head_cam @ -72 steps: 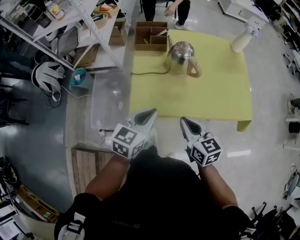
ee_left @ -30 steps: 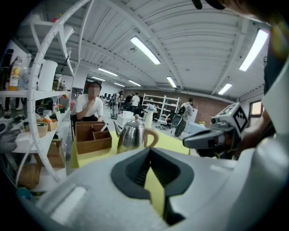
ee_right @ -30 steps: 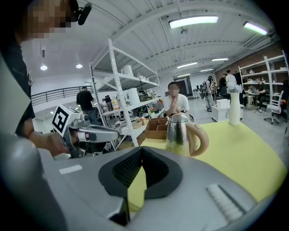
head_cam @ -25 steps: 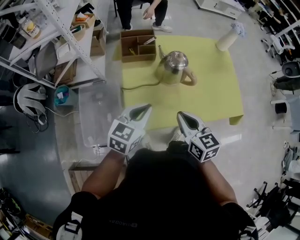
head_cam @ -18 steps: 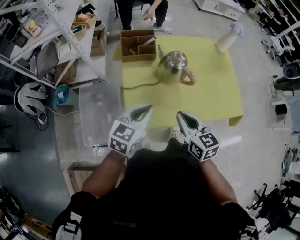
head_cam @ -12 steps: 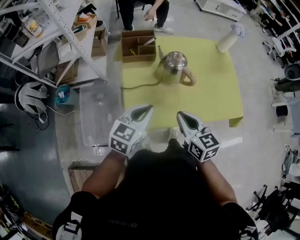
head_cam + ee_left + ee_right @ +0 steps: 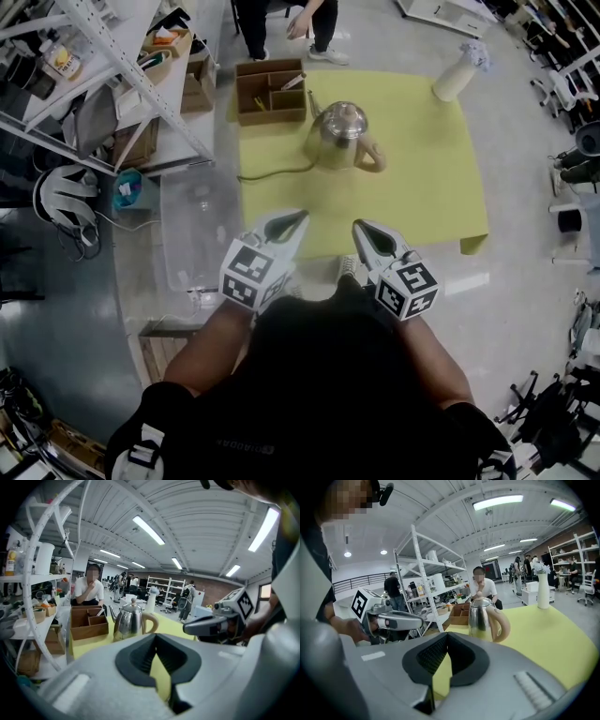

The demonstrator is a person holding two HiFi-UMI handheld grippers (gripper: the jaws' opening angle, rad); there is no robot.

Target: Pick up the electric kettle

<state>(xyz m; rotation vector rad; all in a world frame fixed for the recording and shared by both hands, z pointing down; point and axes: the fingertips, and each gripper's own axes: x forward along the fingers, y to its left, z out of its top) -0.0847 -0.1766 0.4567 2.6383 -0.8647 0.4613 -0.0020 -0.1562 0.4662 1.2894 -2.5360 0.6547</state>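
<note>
Two grippers, both with jaws closed tip to tip and nothing held. In the head view the left gripper point(image 7: 298, 216) sits just left of centre and the right gripper point(image 7: 359, 225) just right of it, each carrying one marker cube point(image 7: 251, 278) lower down, towards the person's arms. Both tips point up the frame over the near edge of the one yellow table point(image 7: 422, 178). The left gripper view shows its black pads point(image 7: 140, 656) meeting at the tip, with only yellow tabletop seen through the slit below. The right gripper view shows the same.

The one kettle point(image 7: 339, 136) stands upright on the table in the upper middle of the head view, well apart from both grippers. It is shiny steel with a tan handle turned towards the lower right. One cord point(image 7: 277, 172) trails from it to the left, along the tabletop.

Just up and left of the kettle is one wooden box point(image 7: 89, 632) with open compartments. One white bottle point(image 7: 455, 80) stands at the table's upper right corner. One person point(image 7: 281, 19) is beyond the table at the top edge, and a white rack point(image 7: 122, 66) fills the upper left.
</note>
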